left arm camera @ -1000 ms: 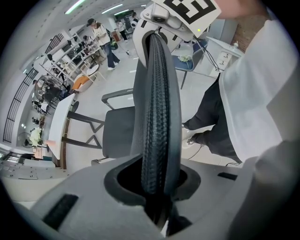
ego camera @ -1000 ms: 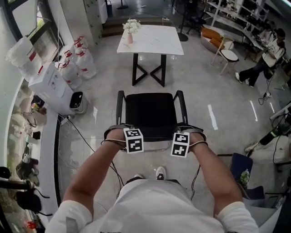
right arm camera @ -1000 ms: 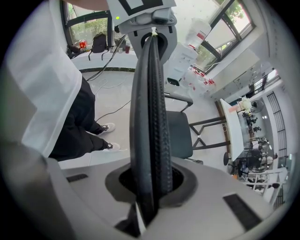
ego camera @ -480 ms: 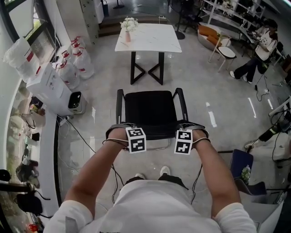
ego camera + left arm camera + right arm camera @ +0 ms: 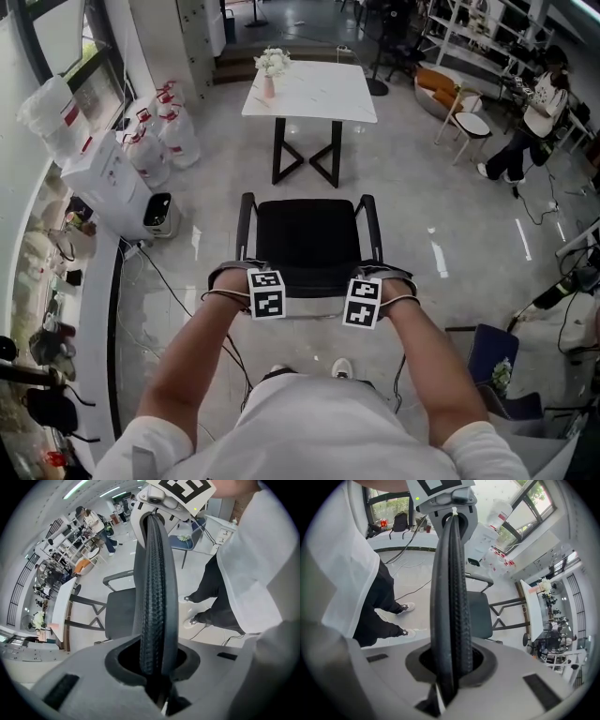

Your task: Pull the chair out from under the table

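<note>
We see a grey, shiny floor (image 5: 450, 206) that fills most of the head view. At the top of that view stands the white worktop (image 5: 323, 94) on black crossed legs. The black chair (image 5: 307, 239) stands lower in the picture, completely out from under the worktop. A strip of bare floor lies between its armrests and the legs of the worktop. Its seat faces the worktop and its backrest (image 5: 154, 573) is on our side. At the left, near the window, several white bags (image 5: 155, 141) with red marks stand together.

The left tongs (image 5: 157, 667) are clenched on the top edge of the backrest near its left end, and the black mesh edge runs straight between the two jaws. The right tongs (image 5: 449, 667) grasp the same edge near its right end in the same way. Both point steeply down. On the far left corner of the worktop stands a small pink vase with white flowers (image 5: 271, 66).
</note>
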